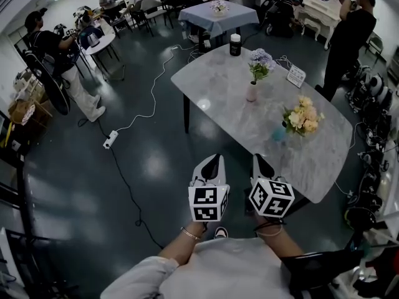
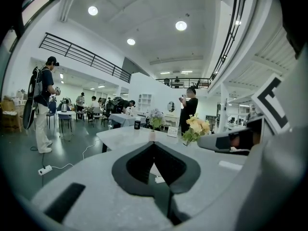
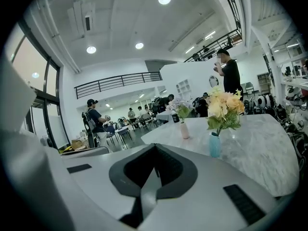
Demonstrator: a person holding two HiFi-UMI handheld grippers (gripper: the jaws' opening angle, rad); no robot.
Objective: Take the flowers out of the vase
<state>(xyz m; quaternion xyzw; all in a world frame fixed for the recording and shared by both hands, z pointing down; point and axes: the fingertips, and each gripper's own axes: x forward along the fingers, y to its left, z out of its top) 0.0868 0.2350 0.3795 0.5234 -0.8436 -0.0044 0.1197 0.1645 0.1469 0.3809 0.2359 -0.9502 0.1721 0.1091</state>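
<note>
Yellow flowers [image 1: 301, 117] stand in a small teal vase [image 1: 278, 132] on the right part of the grey marble table [image 1: 230, 114]. Purple flowers [image 1: 260, 62] stand in a pink vase [image 1: 252, 92] farther back. My left gripper [image 1: 215, 159] and right gripper [image 1: 257, 159] are side by side at the table's near edge, both shut and empty, well short of the vases. In the right gripper view the yellow flowers [image 3: 224, 105] and teal vase [image 3: 214, 145] lie ahead, right of the shut jaws' tip [image 3: 155, 146]. The left gripper [image 2: 154, 143] has the yellow flowers [image 2: 197, 126] ahead to its right.
A black canister [image 1: 235, 44] and a white sign card [image 1: 295, 75] stand at the table's far end. A person in black [image 1: 349, 36] stands beyond its far right corner. A power strip [image 1: 110, 139] with cables lies on the floor to the left. Equipment lines the right wall.
</note>
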